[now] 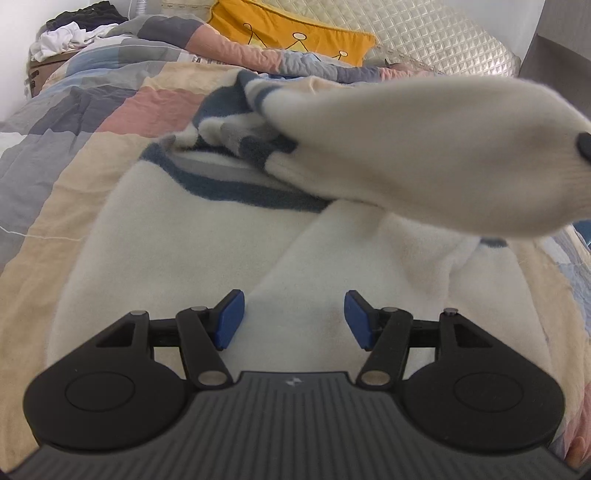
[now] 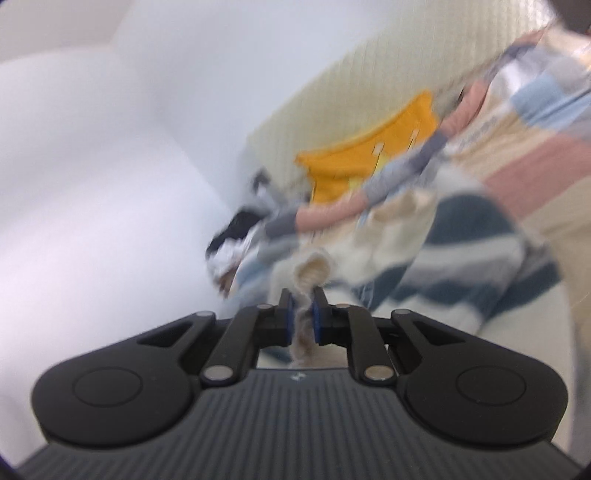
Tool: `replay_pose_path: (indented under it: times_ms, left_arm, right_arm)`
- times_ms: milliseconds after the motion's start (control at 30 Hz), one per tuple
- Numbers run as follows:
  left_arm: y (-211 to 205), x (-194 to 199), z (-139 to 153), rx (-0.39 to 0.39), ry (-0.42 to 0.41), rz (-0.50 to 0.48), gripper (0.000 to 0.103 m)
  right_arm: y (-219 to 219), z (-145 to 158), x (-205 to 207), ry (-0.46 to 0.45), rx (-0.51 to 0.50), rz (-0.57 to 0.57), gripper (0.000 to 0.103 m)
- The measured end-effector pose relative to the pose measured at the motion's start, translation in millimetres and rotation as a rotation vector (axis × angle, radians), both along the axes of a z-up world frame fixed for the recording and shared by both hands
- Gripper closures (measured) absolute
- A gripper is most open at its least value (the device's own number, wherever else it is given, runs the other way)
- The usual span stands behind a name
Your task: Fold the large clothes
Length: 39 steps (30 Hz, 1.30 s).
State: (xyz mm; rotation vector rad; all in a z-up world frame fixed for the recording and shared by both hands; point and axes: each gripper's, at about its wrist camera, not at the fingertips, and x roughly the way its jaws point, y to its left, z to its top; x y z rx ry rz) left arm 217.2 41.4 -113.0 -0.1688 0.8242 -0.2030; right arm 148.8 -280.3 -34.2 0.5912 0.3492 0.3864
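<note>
two grippers. right gripper [image 2: 303, 314]: pads pinching a cream sleeve cuff [image 2: 310, 271] at frame centre, lifted, probably to fold it across. left gripper [image 1: 291, 319]: jaws spread, empty, low over the sweater [image 1: 177, 240] lying flat on the patchwork quilt [image 1: 74, 122]. orange pillow [image 1: 295, 29] upper centre; clothes pile [image 1: 74, 33] upper left. raised sleeve blocks the right of the left view.

Fuzzy knit sweater [image 1: 177, 240]; smooth quilted cotton bedspread [image 1: 74, 155].
</note>
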Motion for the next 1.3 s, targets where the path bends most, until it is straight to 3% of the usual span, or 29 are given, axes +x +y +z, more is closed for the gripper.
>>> replay_pose_path:
  times_ms: [167, 367, 567, 900, 933, 1000, 1033, 1067, 1167, 1300]
  left_arm:
    - [3, 0, 0, -0.013, 0.001, 0.008, 0.037]
    - [12, 1, 2, -0.041, 0.004, 0.034, 0.037]
    - [25, 3, 1, -0.067, 0.022, 0.079, 0.037]
    - [57, -6, 9, -0.054, 0.049, 0.216, 0.037]
    - [63, -8, 12, -0.052, 0.045, 0.241, 0.037]
    - [77, -13, 17, -0.046, 0.038, 0.296, 0.037]
    - [85, -15, 20, -0.030, 0.035, 0.336, 0.037]
    - [93, -18, 22, -0.016, 0.026, 0.373, 0.036]
    - [119, -22, 23, -0.025, 0.040, 0.467, 0.029]
    - [144, -21, 5, -0.135, 0.130, 0.518, 0.029]
  right_arm:
    - [-45, -10, -8, 0.093, 0.070, -0.252, 0.090]
    - [-75, -44, -7, 0.322, 0.048, -0.473, 0.090]
    - [-70, -80, 4, 0.522, -0.034, -0.460, 0.090]
    - [-55, -76, -13, 0.571, -0.101, -0.398, 0.087]
    - [-55, -75, -17, 0.580, -0.103, -0.403, 0.085]
    - [-58, -75, -23, 0.601, -0.079, -0.412, 0.053]
    - [-60, -76, -27, 0.612, -0.068, -0.424, 0.027]
    - [-62, -77, -30, 0.620, -0.066, -0.435, 0.021]
    - [-64, -81, -32, 0.663, -0.102, -0.465, 0.023]
    - [-68, -96, -30, 0.716, -0.047, -0.431, 0.021]
